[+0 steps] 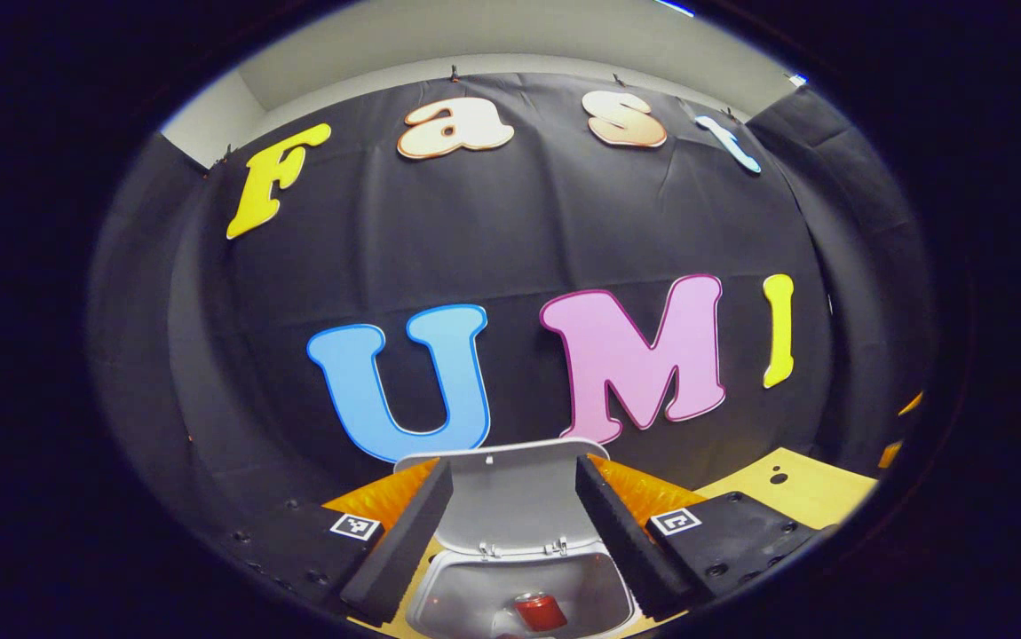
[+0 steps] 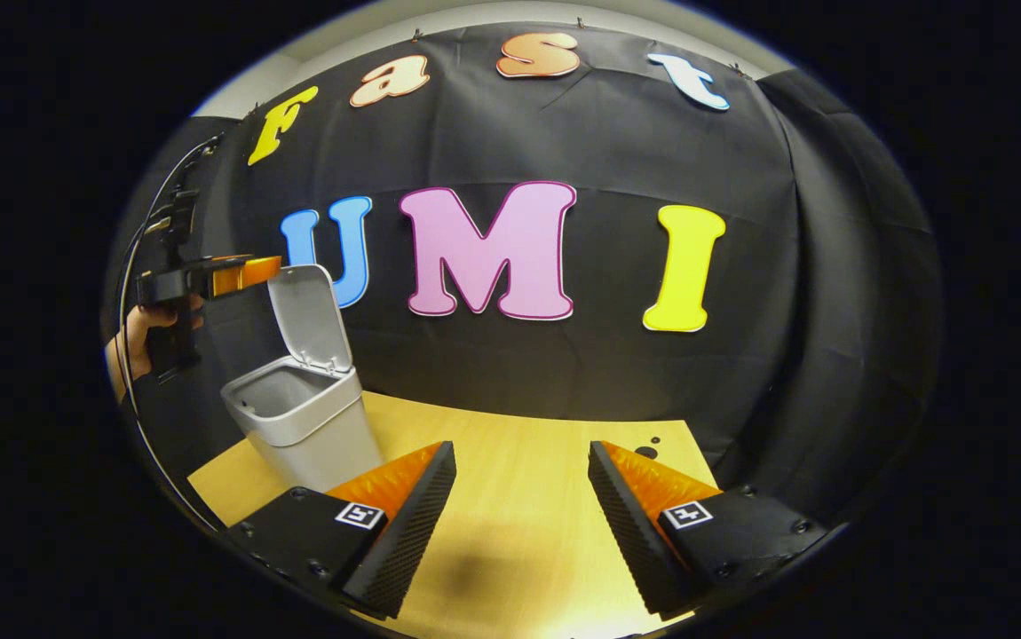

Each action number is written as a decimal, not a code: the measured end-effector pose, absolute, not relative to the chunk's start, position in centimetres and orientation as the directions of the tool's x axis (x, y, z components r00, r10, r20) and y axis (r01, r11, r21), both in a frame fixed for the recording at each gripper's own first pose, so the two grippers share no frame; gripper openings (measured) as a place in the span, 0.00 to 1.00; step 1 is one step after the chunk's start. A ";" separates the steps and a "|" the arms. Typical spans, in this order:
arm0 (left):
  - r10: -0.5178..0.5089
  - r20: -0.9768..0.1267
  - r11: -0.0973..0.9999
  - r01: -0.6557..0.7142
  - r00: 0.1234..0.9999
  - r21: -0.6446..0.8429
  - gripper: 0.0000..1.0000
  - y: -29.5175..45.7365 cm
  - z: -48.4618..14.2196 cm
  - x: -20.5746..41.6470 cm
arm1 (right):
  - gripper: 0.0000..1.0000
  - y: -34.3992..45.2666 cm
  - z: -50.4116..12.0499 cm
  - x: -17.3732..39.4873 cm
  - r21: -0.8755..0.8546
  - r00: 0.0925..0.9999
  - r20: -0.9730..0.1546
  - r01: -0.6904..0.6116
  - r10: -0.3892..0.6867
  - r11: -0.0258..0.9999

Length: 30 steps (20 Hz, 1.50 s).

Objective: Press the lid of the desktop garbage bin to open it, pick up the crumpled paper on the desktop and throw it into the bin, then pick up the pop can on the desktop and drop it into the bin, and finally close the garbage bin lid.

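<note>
Jaws on both tools stand wide with nothing between them. The left gripper (image 1: 515, 524) hangs above the garbage bin (image 1: 524, 595), looking down past its raised lid (image 1: 510, 497) into the open mouth, where the pop can (image 1: 539, 612) lies on the bottom; that height and the spread jaws fit a drop just made, I judge. From the right gripper view the same tool sits high at the far left, a hand (image 2: 133, 342) on its grip, with its tip next to the lid's top edge, probably well placed to push the lid down. The crumpled paper I cannot make out inside the bin. The right gripper (image 2: 519, 510) idles low over bare counter (image 2: 510, 444), well apart from the bin, likely kept out of the way. Closing the lid looks like the step left.
</note>
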<state>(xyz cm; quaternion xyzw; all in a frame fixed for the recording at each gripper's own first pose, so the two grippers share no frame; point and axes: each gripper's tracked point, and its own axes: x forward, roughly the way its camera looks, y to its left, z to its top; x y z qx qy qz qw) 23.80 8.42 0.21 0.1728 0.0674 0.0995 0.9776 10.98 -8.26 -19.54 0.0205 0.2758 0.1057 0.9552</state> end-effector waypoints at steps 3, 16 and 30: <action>0.223 -0.067 0.916 -0.186 0.972 0.356 0.94 8.8 2.1 26.5 | 0.97 -8.0 -19.6 12.3 0.086 0.826 -0.514 -0.221 0.233 0.972; 0.210 -0.222 0.962 -0.162 0.952 0.218 1.00 11.1 -3.5 31.2 | 0.97 -7.3 -21.4 12.9 0.094 0.797 -0.559 -0.213 0.229 0.972; 0.220 -0.325 0.959 -0.143 0.920 0.245 0.96 12.2 -11.8 18.1 | 0.97 -3.5 -22.3 4.2 0.136 0.744 -0.639 -0.140 0.195 0.981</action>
